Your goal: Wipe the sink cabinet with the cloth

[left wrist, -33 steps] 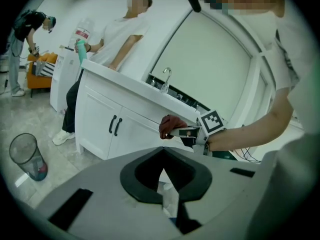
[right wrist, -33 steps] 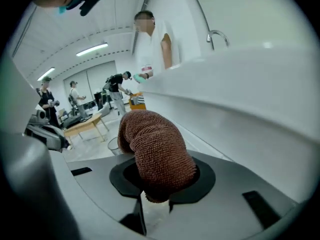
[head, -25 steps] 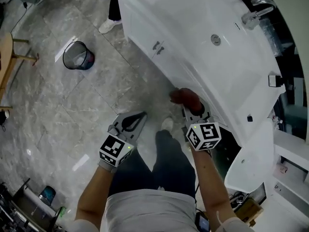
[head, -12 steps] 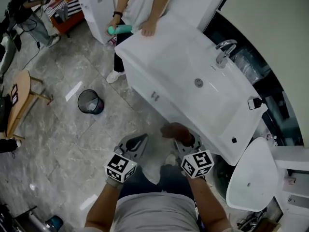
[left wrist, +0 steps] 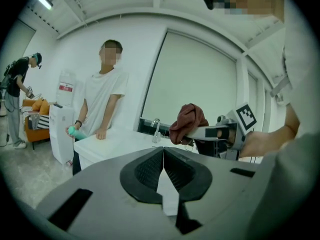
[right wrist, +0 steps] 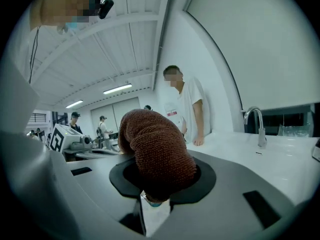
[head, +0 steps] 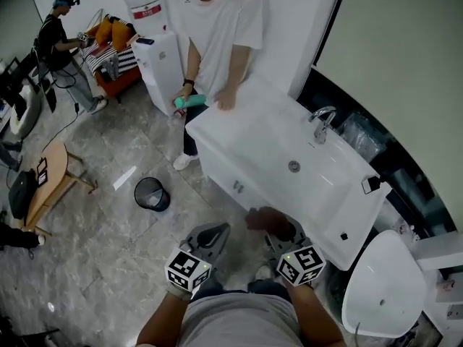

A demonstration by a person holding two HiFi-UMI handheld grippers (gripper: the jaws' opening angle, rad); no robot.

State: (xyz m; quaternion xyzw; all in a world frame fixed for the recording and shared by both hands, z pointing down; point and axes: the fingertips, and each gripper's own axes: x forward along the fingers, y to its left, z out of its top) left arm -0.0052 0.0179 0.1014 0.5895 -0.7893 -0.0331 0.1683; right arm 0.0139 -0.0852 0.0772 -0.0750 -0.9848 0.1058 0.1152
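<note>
A brown cloth (head: 266,220) is bunched in my right gripper (head: 277,231), whose jaws are shut on it; the cloth (right wrist: 156,153) fills the right gripper view. It hangs just short of the near front of the white sink cabinet (head: 239,176), which has a basin, a drain and a chrome tap (head: 320,123). My left gripper (head: 212,233) is shut and empty, held to the left of the right one over the floor. In the left gripper view the left gripper (left wrist: 163,154) points toward the cabinet (left wrist: 107,144), with the cloth (left wrist: 188,123) at the right.
A person in a white shirt (head: 217,42) leans on the cabinet's far end holding a teal bottle (head: 189,102). A black waste bin (head: 151,192) stands on the marble floor. A white toilet (head: 382,284) sits at the right. A wooden table (head: 51,176) is at the left.
The head view has tilted up and pulled back, so the whole cabinet and the person now show. Both grippers sit lower in the frame, the right still holding the cloth.
</note>
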